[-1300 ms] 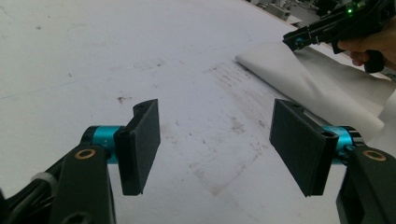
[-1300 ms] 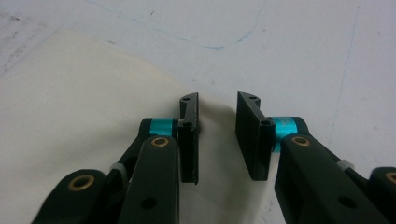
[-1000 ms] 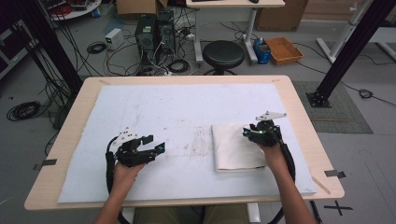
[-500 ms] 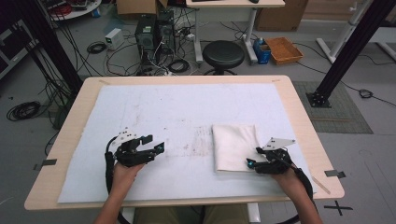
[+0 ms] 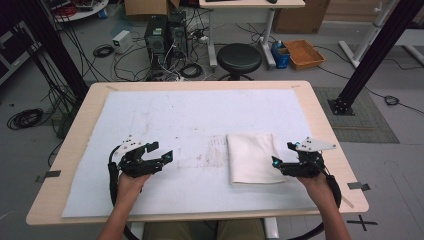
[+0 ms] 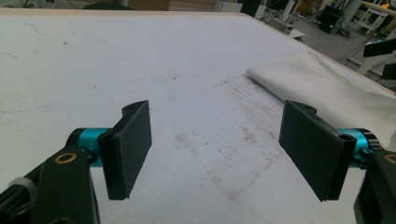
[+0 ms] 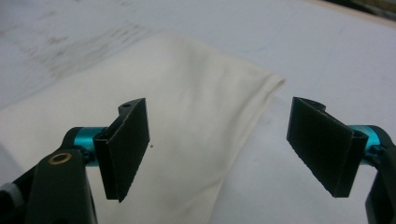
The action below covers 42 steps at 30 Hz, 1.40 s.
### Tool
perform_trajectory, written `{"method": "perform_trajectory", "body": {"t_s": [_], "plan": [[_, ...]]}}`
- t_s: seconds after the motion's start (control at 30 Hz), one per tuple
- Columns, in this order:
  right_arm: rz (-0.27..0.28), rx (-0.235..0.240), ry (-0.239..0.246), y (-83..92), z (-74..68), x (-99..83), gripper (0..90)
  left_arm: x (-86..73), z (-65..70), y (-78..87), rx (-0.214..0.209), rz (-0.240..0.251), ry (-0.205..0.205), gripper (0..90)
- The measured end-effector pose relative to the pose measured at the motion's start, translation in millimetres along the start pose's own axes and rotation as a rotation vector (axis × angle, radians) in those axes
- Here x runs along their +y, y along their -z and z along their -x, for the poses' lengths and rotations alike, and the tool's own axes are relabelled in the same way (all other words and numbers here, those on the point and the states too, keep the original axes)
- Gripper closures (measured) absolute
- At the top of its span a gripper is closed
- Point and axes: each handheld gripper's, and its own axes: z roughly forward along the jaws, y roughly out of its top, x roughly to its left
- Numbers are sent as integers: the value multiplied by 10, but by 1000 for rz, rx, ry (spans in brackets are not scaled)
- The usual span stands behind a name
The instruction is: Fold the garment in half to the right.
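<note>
Even, soft overhead light washes the desk (image 5: 320, 125) bright; shadows beneath the hands are faint. No glare. Gripper views are slightly soft, grainy, blurring toward the desk's far edge.

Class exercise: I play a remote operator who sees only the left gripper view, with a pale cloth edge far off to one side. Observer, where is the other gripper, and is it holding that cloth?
Observer: In the high view the right gripper sits at the right edge of the folded white cloth, holding nothing.
Operator: Are its jaws open?
Observer: Yes. The right gripper view shows them wide apart, with a cloth corner between them and beyond them.
Operator: What lies behind the table?
Observer: A black stool stands on the floor just past the far edge.
</note>
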Motion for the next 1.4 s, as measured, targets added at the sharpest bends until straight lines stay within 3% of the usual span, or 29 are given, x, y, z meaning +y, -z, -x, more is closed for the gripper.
{"method": "perform_trajectory", "body": {"t_s": [0.1,0.23,0.33,0.43,0.7,0.9,1.4], "plan": [[48,-44,-41,22,36,67,210,4,-37,36,12,11,-6,255],[88,-72,-49,53,61,15,210,0,-86,66,18,24,-23,255],[94,-81,-55,90,99,-33,209,-2,-98,75,30,33,-40,257],[113,-104,-56,147,131,-65,208,-12,-95,104,49,40,-100,258],[106,-112,-60,148,136,-142,208,-26,-127,190,43,83,-141,258],[110,-122,-53,164,88,-139,208,-42,-155,243,35,105,-120,258],[100,-114,-61,108,105,-178,208,-69,-162,209,42,96,-111,258]]}}
